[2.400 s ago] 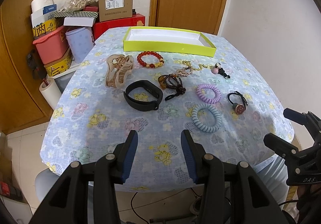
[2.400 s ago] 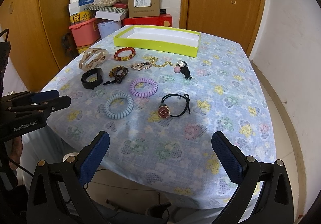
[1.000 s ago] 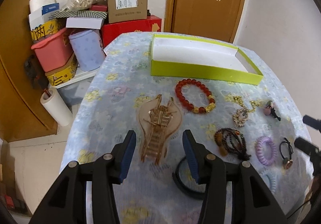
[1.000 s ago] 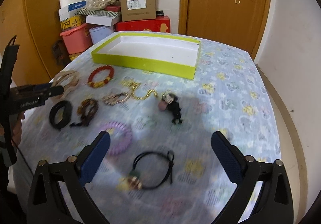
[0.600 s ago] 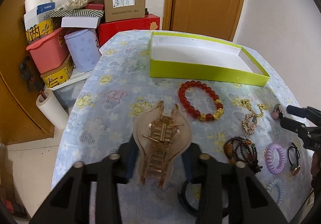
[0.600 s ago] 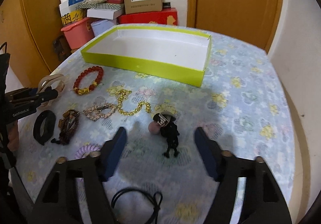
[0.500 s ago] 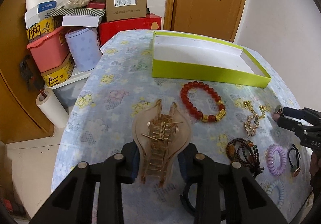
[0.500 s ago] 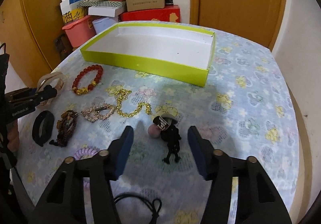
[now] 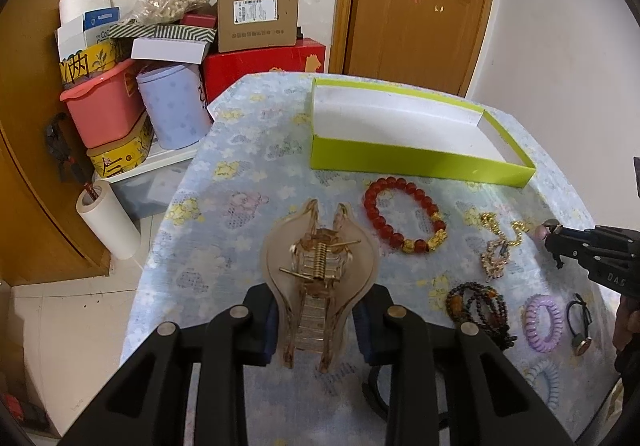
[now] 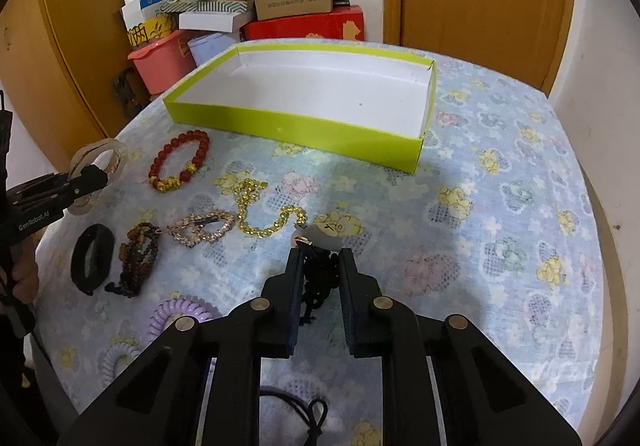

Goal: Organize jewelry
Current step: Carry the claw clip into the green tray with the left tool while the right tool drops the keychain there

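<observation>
My left gripper (image 9: 316,314) is shut on a translucent beige hair claw clip (image 9: 320,266); the clip also shows in the right wrist view (image 10: 98,162). My right gripper (image 10: 319,266) is shut on a black keychain charm with a pink bead (image 10: 316,278). An empty lime-green tray (image 10: 304,126) stands at the far middle of the table and also shows in the left wrist view (image 9: 416,158). On the cloth lie a red bead bracelet (image 9: 404,220), a gold chain (image 10: 260,214), a rhinestone clip (image 10: 200,232), a dark bead bracelet (image 10: 138,262) and a black band (image 10: 92,258).
Spiral hair ties, purple (image 9: 544,322) and pale blue (image 9: 542,382), and a black hair tie (image 9: 580,322) lie at the near right. Boxes, a pink bin (image 9: 104,106) and a paper roll (image 9: 108,218) crowd the floor to the left. A door (image 9: 416,6) stands behind.
Both grippers moved forward over the table and closed. The left took hold of the hair claw clip. The right closed on the black keychain charm.
</observation>
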